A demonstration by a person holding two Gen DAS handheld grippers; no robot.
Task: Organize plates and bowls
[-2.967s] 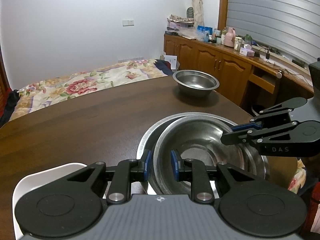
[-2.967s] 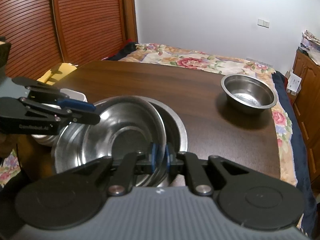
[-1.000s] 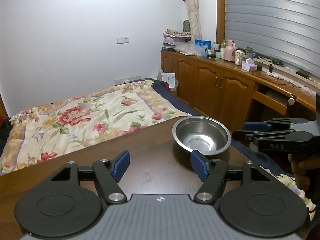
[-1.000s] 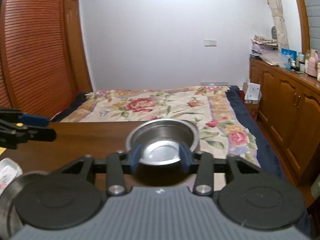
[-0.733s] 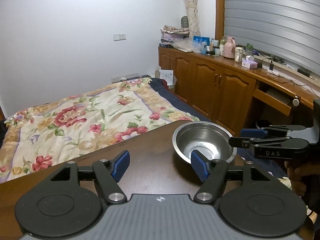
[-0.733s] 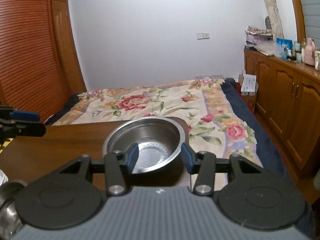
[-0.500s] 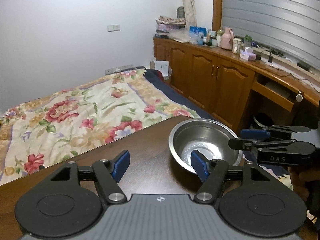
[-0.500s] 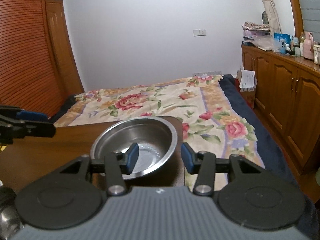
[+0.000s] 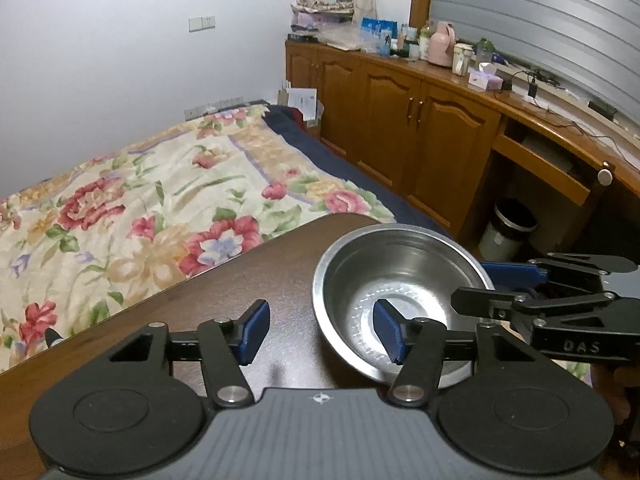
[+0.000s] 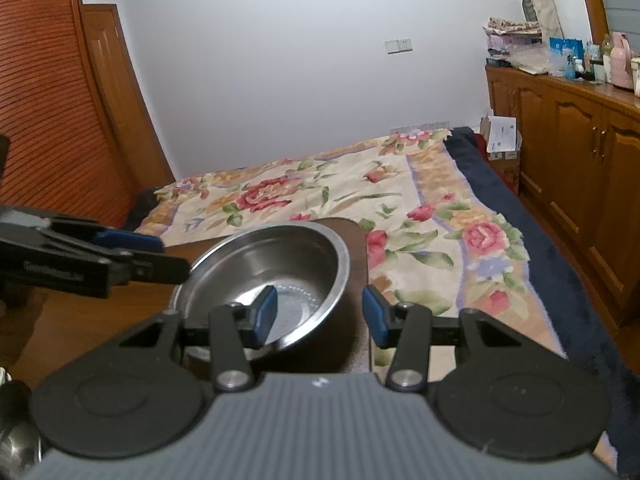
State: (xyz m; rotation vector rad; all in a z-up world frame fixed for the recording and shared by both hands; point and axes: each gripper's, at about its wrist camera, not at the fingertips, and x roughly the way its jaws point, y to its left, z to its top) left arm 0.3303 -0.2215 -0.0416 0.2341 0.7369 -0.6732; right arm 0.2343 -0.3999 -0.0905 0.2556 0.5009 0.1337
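A small steel bowl (image 9: 400, 280) sits near the far corner of the dark wooden table (image 9: 248, 292). My left gripper (image 9: 320, 334) is open, its jaws straddling the bowl's left rim, one pad outside and one over the bowl's inside. My right gripper (image 10: 318, 314) is open and straddles the bowl's right rim (image 10: 340, 256). The bowl (image 10: 272, 276) shows in the right wrist view too. Each gripper appears in the other's view, the right one (image 9: 520, 280) and the left one (image 10: 152, 256).
A bed with a floral cover (image 9: 140, 200) lies just past the table's far edge. Wooden cabinets (image 9: 420, 128) with clutter on top run along the right wall. Another steel piece (image 10: 16, 440) shows at the right wrist view's lower left.
Both grippers let go of the large stacked bowls, opened, and moved forward to the small bowl. Over the last second they closed in until their jaws straddle its rim.
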